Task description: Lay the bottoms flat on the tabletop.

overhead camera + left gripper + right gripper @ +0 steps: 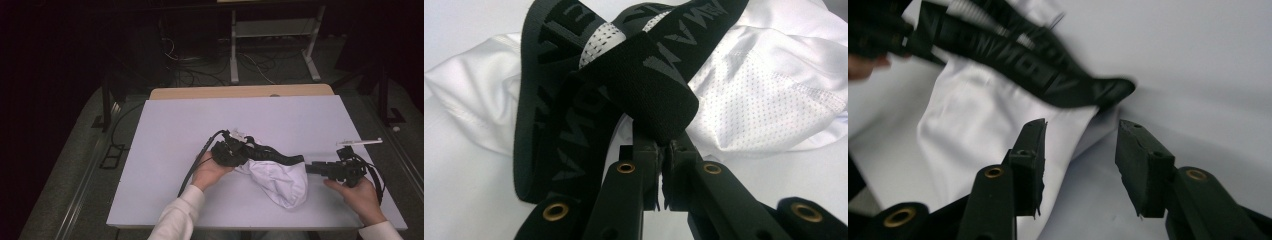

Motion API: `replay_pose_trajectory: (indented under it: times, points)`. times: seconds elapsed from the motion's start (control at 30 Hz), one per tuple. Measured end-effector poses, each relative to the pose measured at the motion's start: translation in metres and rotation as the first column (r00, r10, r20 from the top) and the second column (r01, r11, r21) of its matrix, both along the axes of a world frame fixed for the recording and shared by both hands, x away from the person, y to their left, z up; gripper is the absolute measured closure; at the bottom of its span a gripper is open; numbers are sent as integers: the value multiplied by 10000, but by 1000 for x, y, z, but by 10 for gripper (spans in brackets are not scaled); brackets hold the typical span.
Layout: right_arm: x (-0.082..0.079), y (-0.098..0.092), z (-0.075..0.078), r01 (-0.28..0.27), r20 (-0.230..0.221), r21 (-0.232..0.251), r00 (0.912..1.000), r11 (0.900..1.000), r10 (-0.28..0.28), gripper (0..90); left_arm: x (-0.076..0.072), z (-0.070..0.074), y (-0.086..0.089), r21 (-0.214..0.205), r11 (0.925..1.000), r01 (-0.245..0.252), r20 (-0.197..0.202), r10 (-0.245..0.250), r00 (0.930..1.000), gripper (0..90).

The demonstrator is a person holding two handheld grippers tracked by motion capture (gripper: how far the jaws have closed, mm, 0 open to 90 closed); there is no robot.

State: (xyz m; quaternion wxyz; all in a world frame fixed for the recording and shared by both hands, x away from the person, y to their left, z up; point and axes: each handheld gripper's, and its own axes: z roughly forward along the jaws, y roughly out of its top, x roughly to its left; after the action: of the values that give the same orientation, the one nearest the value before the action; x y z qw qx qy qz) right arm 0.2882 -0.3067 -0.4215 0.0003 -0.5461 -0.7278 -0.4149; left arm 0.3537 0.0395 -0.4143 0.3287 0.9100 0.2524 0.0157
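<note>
- Two handheld grippers work on one garment: white underwear with a black elastic waistband, lying crumpled near the front middle of a white table.
- Left gripper sits at the garment's left end. In the left gripper view its jaws are pressed nearly together, pinching a fold of the waistband.
- Right gripper rests at the garment's right end. In the right gripper view its jaws stand partly apart with nothing between them; the white fabric and the tip of the waistband lie just ahead of the tips.
- Handling, as a judgement: the garment looks very light, soft and limp, so it will sag and fold wherever it is unsupported. Nothing about it seems fragile. The smooth white cloth, part of it perforated mesh, may slide in a loose grip.
- Best hold, likely: the waistband, which is thicker and firmer than the cloth. Its free right end is the natural spot for the open gripper.
- Nearby: a white pen-like object lies beyond the right gripper, well clear of the garment.
- Cables trail from both grippers across the table.
- Beyond the table's far edge, a dark floor with loose wires and a metal stand. Nothing blocks the garment.
</note>
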Motion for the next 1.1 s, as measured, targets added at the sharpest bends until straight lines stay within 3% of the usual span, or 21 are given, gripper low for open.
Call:
replay_pose_trajectory:
  times: [0.23,0.27,0.33,0.37,0.43,0.47,0.53,0.6,0.63,0.7,0.77,0.87,0.9,0.93,0.97,1.1]
  points:
    - [24,0,-6,821,-431,122,9957,9965,-815,510,1,-2,-5,-80,10000,34,-20,-34,10000,852]
    - [31,1,-12,961,-864,18,9917,9954,-955,509,1,-2,-6,-64,10000,58,-13,-58,10000,852]
    - [36,3,-18,889,-1225,56,9886,9960,-876,511,2,-3,-6,-102,9999,39,-22,-40,10000,852]
    - [38,4,-21,820,-1454,180,9863,9965,-785,542,3,-4,-6,-155,9999,9,-46,-10,10000,852]
    - [42,6,-25,522,-1647,647,9855,9965,-409,698,4,-4,-7,-157,9999,-10,-62,9,10000,852]
    - [43,7,-24,334,-1570,730,9874,9968,-216,792,5,-4,-8,-159,9999,-12,-55,11,10000,852]
    - [43,7,-22,254,-1374,597,9904,9979,-170,838,6,-4,-9,-201,9998,-35,-44,34,10000,852]
    - [43,7,-15,164,-873,116,9961,9998,-153,850,9,-3,-12,-100,9999,18,-23,-19,10000,852]
    - [41,3,-7,276,-204,-335,9994,9991,-283,853,13,1,-16,-23,10000,49,58,-49,10000,852]
    - [40,-2,0,580,374,-930,9978,9940,-548,854,18,6,-20,-29,10000,57,53,-57,10000,832]
    - [39,-9,4,1132,819,-1551,9915,9814,-1014,854,20,10,-21,-113,9999,-29,178,31,9998,750]
    - [40,-22,-1,1607,694,-1529,9860,9751,-1516,854,27,23,-16,-680,9954,-669,524,705,9961,649]
    - [41,-25,-5,1724,615,-1555,9844,9727,-1646,854,27,23,-16,-680,9954,-669,524,705,9961,627]
    - [41,-28,-7,1792,501,-1529,9836,9719,-1735,854,31,27,-9,-998,9893,-1066,517,1121,9923,609]
    - [41,-28,-7,1792,501,-1529,9836,9719,-1735,854,31,27,-9,-998,9893,-1066,517,1121,9923,584]
    - [42,-37,-12,2079,340,-1405,9781,9680,-2051,853,39,23,11,-1158,9726,-2015,173,2048,9787,547]
